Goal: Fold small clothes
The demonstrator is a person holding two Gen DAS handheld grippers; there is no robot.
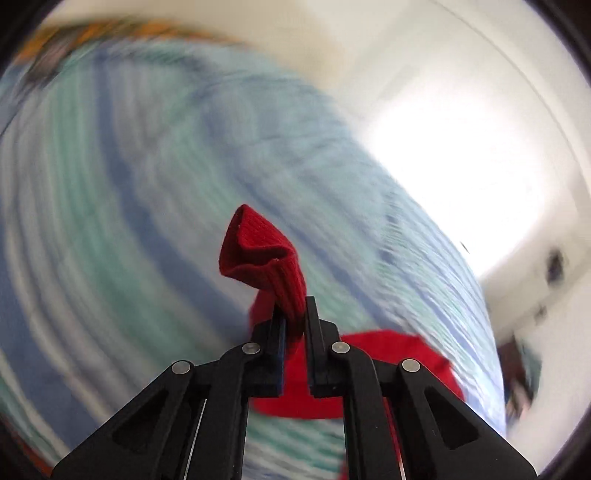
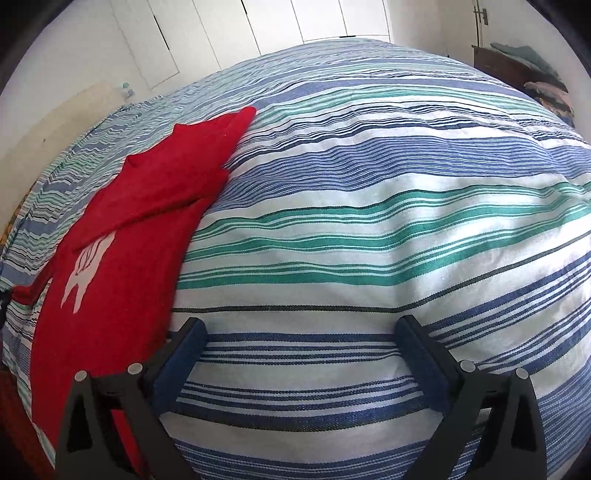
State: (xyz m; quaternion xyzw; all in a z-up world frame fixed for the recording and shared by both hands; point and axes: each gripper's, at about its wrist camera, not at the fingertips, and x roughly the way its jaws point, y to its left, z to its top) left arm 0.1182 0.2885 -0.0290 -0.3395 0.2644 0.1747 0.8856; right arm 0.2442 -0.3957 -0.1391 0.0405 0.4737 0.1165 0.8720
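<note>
While my left gripper (image 1: 295, 314) was clamped tight on the ribbed cuff of the red sweater (image 1: 266, 254), everything behind it in that wrist view came out smeared, so all I could make out was the striped bedspread (image 1: 129, 166) as blue, green and white streaks. The cuff stuck up past the fingertips, pinched between the two pads, with more red fabric trailing down under the jaws.

My right gripper (image 2: 303, 328) had its jaws spread wide apart with nothing between them, just the bedspread (image 2: 369, 229) showing in the gap. It sat over bare cover, with its left finger right at the edge of the sweater (image 2: 122, 258); I couldn't tell if it actually touched.

From that side the sweater lay flat along the left part of the bed, with one sleeve folded across the body and a white printed design (image 2: 86, 273) partly tucked under it. White closet doors (image 2: 258, 26) stood past the far end of the bed, and a dark wooden dresser (image 2: 517, 70) with some piled cloth sat off to the right.
</note>
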